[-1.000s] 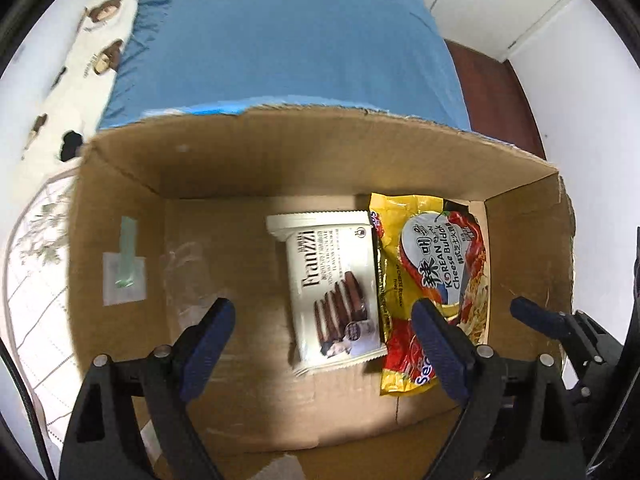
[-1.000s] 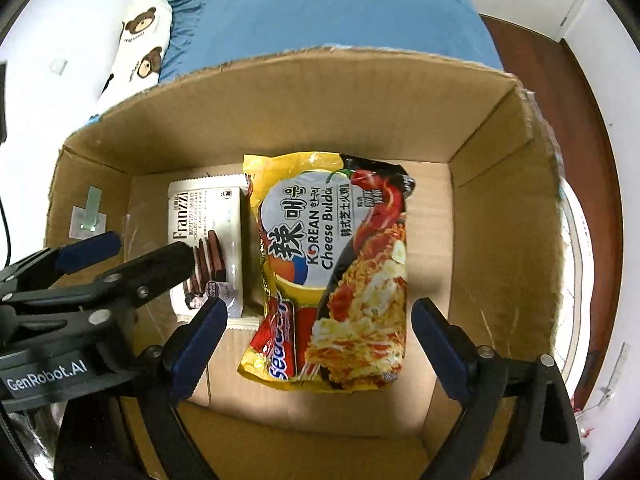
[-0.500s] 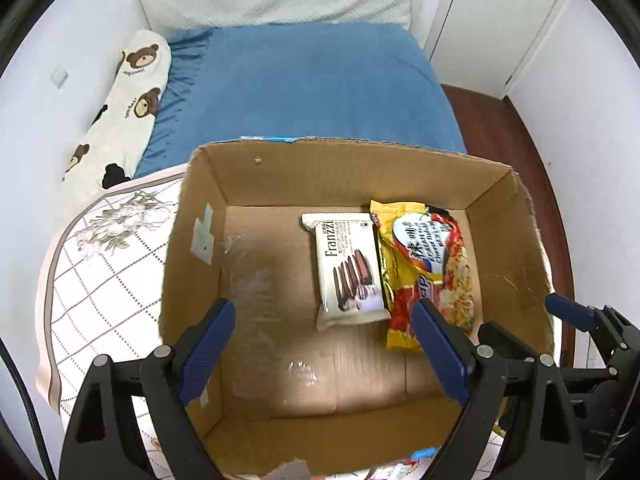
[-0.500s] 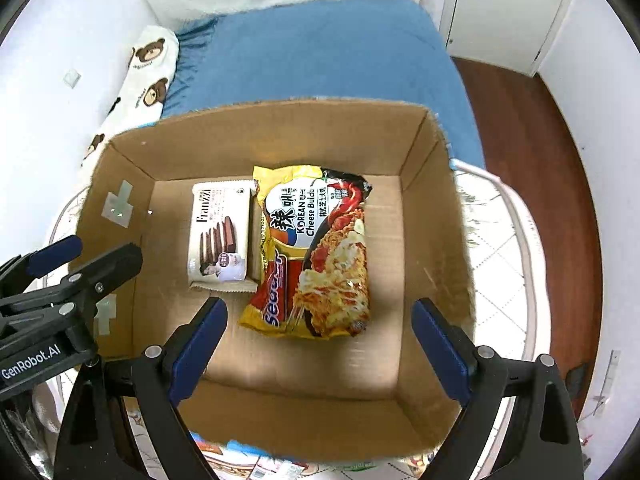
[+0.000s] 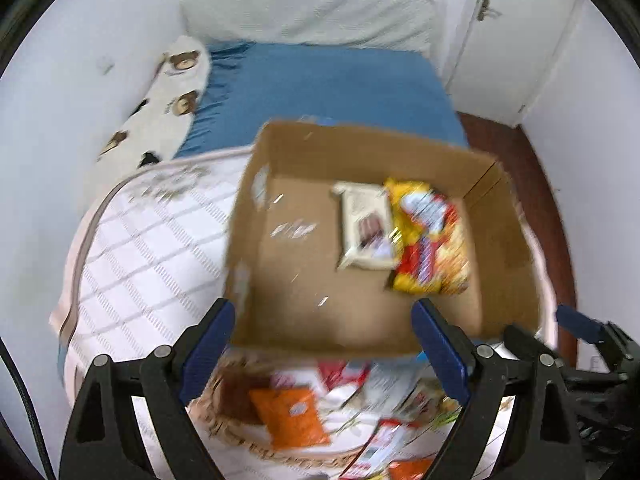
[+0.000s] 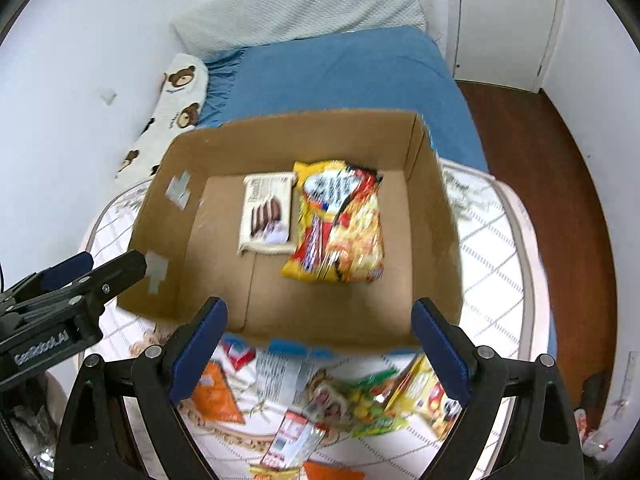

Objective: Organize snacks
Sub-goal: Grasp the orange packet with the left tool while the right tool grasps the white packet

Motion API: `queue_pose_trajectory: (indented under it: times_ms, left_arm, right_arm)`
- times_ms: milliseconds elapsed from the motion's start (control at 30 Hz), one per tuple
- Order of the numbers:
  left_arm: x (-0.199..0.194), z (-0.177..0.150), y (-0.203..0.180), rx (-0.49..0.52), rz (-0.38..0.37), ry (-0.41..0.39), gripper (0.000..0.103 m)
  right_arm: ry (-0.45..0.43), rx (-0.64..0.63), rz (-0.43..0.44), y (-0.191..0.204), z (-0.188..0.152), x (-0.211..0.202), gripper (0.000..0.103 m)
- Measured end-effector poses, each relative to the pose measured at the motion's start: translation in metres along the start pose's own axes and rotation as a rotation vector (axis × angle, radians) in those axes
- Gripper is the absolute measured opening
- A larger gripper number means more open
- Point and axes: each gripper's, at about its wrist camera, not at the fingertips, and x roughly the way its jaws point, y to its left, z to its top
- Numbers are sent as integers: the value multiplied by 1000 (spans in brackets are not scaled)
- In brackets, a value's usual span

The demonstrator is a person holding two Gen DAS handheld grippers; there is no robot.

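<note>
An open cardboard box (image 6: pixel 432 216) stands on a table; it also shows in the left wrist view (image 5: pixel 288 264). Inside lie a white Franzzi wafer pack (image 6: pixel 266 214) and a yellow noodle packet (image 6: pixel 340 224), side by side, also seen in the left wrist view as the white pack (image 5: pixel 366 226) and the yellow packet (image 5: pixel 430 240). My left gripper (image 5: pixel 322 350) and right gripper (image 6: pixel 318 344) are both open and empty, held above the box's near edge. Loose snack packs lie below them: an orange pack (image 5: pixel 290 416), a yellow pack (image 6: pixel 430 392), a green pack (image 6: pixel 372 404).
The table has a white checked cloth (image 5: pixel 152 256). A blue bed (image 6: pixel 340 76) with a bear-print pillow (image 6: pixel 176 100) lies behind it. Red-brown floor (image 6: pixel 532 184) and a white door (image 6: pixel 508 20) are to the right. The left gripper's body (image 6: pixel 68 300) shows at the left of the right wrist view.
Both grippers have pulled back and up out of the box. The whole box, the table and the loose snacks in front of it have come into view. The two packs inside stayed put.
</note>
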Motion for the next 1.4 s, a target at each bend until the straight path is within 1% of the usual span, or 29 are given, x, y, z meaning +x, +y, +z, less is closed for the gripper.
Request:
queue_pose_trajectory:
  times_ms: [33,100,167,233,267,300,333,367,400,433,467,533,600,700,833,867,900,967,1033,1200,1233,1267,1333,1400]
  left_arm:
    - [4,-14,6,-19,23,19,90]
    - [15,-41,18,-65,19,78,90]
    - [41,-72,27,-117,4,179,90]
    - [69,-96,31,-147,2,270,90]
    - [81,-106,31,-155,5,300,90]
    - [97,-115,30,-159,13,337,90]
    - [114,-122,28,-154,24,369,90]
    - [124,-126,27,-147,33,386,90]
    - [138,-130,25,-136,48,403,90]
    - [150,-133,23,-126,61,412,90]
    - [157,-135,21,-119,70,415,88]
    - [167,-141,20,-106,81,413,64]
    - [165,-144,18,-94,73,392,63]
    - [157,-151,14,-42,92,364,56]
    - [148,-171,21,-20,107,370,56]
    - [147,-176,23,-17,109,374,56]
    - [145,-182,26,-16,109,381,56]
    - [141,-191,31,-19,102,390,56]
    - [138,-203,36,-24,88,406,56]
    - [146,-220,40,-54,50,425,58]
    - [147,-222,38,-59,48,423,59]
    - [149,-222,37,-59,50,423,59]
    - [152,-223,36,-49,56,425,60]
    - [155,-222,36,-45,54,428,61]
  right_arm:
    - [1,5,13,-1,-10,0,96]
    - [16,20,42,-4,-30,7,96]
    - [43,54,69,-11,-55,21,96]
    - [86,106,94,-18,-76,39,96]
    - [128,149,119,-24,-91,53,95]
    - [156,170,132,-27,-99,62,95]
    - [186,198,141,-31,-108,73,93]
    - [204,229,148,-35,-118,84,89]
    - [210,240,148,-37,-122,89,87]
    - [217,254,146,-39,-127,97,83]
    - [217,260,145,-39,-129,102,83]
    - [210,262,144,-36,-129,110,83]
    - [207,246,147,-26,-128,119,83]
    - [207,212,146,-4,-122,138,83]
    - [228,191,127,18,-115,167,82]
    - [234,180,119,22,-115,171,69]
    - [255,164,90,27,-115,177,60]
    - [272,143,78,32,-119,178,55]
    - [302,108,79,36,-127,174,54]
    - [420,-40,56,48,-166,165,54]
    - [455,-47,53,48,-176,169,54]
    - [464,-45,52,48,-181,172,54]
    - [455,-40,42,48,-186,177,54]
    - [448,12,48,44,-188,182,58]
